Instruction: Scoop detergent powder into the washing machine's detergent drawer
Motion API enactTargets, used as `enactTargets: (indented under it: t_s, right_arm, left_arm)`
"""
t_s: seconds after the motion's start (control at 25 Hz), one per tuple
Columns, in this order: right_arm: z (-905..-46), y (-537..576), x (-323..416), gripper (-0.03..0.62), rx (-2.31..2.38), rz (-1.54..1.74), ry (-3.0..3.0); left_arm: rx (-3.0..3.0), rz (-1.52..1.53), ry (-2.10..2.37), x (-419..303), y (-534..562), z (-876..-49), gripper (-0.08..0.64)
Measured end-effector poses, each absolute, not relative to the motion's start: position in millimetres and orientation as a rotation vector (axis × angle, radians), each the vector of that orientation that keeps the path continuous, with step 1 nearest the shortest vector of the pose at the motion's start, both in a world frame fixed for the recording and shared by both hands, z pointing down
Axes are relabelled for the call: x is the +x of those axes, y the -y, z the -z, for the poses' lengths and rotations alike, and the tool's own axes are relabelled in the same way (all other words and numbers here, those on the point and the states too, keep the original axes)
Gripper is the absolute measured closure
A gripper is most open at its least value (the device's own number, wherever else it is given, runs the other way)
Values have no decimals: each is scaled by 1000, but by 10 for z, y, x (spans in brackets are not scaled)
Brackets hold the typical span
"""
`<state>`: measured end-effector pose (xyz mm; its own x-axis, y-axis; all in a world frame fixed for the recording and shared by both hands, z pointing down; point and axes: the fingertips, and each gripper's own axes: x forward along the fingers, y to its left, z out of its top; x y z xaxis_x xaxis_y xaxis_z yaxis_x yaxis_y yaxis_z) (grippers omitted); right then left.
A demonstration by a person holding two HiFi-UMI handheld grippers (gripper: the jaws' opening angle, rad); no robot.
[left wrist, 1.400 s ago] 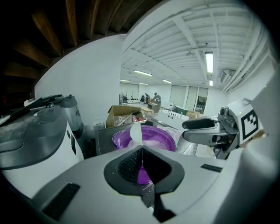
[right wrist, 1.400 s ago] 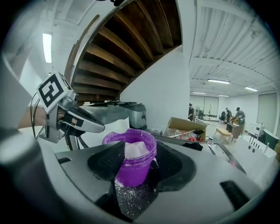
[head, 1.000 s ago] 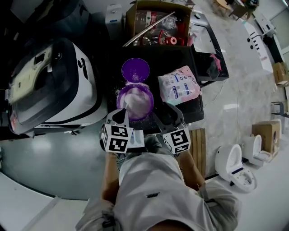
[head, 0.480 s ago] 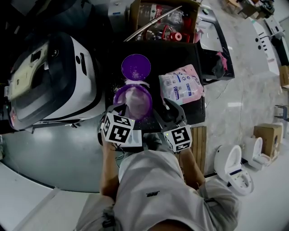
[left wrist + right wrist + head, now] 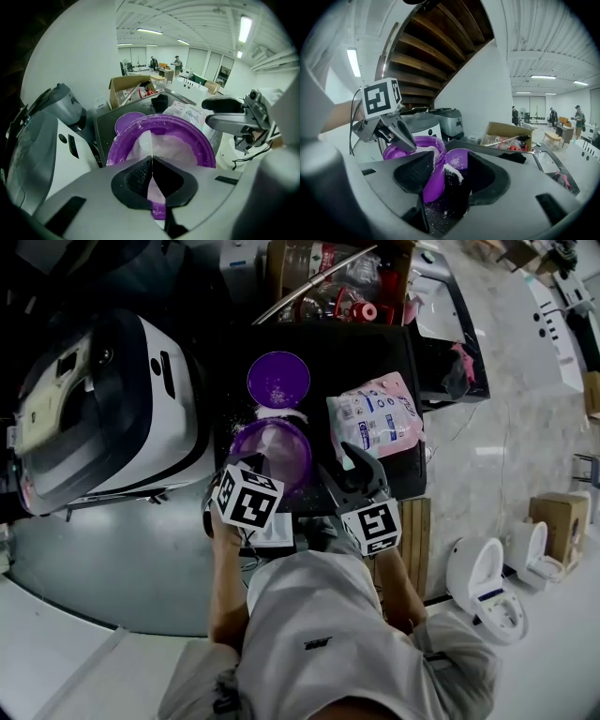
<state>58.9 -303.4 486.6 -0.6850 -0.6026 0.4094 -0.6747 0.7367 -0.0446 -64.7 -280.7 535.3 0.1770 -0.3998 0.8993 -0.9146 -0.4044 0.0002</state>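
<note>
Detergent powder (image 5: 281, 448) fills a purple tub (image 5: 190, 137) on your black table (image 5: 375, 357), beside the washing machine (image 5: 141, 399). Fingers of your left gripper (image 5: 151, 161) clamp the scoop (image 5: 140, 140); those of the right gripper (image 5: 451, 171) stand wide.

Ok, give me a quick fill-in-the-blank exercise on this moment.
1. The tub holding the powder is ____ in colour.
2. The left gripper has its jaws ____ on the scoop.
3. The right gripper has its jaws ____, gripping nothing.
Missing words: purple; shut; open.

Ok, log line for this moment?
left gripper: shut on scoop in purple tub | right gripper: open, beside tub | lid: off, beside tub
</note>
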Motion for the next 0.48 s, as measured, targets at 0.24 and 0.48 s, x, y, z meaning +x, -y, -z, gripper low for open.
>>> enactTargets:
  t_s: [0.24,0.48]
  right_arm:
    - [-4853,3075,615,368,997,-279,2574]
    - [-4834,3078,634,368,1019,-285,2571]
  left_arm:
    - [1885,-1274,1154,-592,2800,-5425,545]
    - [1897,-1327,1035,-494,2735,-5462,545]
